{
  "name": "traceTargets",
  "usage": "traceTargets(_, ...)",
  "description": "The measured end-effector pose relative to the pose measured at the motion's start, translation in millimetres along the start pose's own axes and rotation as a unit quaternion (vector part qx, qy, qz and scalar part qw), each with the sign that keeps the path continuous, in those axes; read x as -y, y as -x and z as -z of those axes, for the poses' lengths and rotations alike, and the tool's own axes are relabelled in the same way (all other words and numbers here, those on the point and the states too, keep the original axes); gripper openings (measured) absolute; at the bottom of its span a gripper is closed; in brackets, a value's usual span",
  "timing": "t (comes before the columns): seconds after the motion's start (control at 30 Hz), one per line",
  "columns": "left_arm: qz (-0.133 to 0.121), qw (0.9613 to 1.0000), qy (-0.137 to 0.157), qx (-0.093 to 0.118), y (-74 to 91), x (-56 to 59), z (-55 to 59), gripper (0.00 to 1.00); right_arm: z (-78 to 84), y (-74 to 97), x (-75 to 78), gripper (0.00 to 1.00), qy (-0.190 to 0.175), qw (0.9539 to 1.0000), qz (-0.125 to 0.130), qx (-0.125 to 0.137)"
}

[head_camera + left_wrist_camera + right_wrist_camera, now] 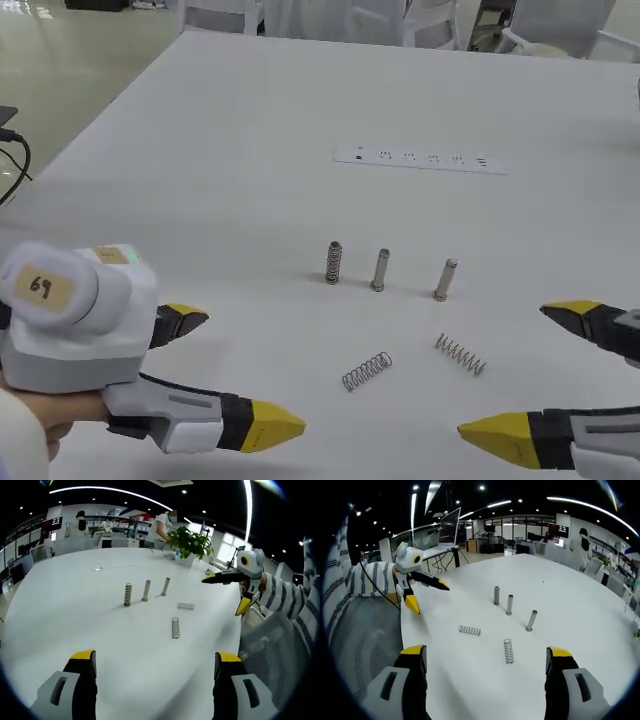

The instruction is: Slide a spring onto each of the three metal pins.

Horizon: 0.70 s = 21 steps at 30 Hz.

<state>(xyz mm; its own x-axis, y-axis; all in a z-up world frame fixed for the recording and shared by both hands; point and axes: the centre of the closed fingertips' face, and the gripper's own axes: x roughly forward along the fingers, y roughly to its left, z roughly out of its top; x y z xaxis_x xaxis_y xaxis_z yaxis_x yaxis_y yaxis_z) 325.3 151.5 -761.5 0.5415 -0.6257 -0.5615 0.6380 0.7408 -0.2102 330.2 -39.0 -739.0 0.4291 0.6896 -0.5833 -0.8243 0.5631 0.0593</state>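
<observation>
Nearest, two grippers hover over the white table: the left gripper at near left and the right gripper at near right. Both have their jaws spread wide and hold nothing. Just beyond them lie two loose springs, the left spring and the right spring, apart from each other. Farther on, three pins stand upright in a row. The left pin wears a fitted spring; the middle pin and right pin are bare. Open tabletop spreads all round them, and the table's edge runs well off to the left. One power strip lies beyond the pins.
</observation>
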Motion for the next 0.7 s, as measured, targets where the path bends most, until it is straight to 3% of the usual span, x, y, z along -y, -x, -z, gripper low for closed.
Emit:
traceTargets(0.37, -0.002, 1.0, 0.002, 0.004, 2.0, -1.0, -2.2, 0.94, 4.8, 9.9, -1.4, 1.0, -0.029, 0.9993, 0.017, 0.017)
traceTargets(0.7, 0.015, 0.9996, -0.023, 0.005, -8.0, 5.6, -7.2, 0.87, 8.2, 16.0, -0.2, 0.99, -0.043, 0.9983, 0.032, 0.024)
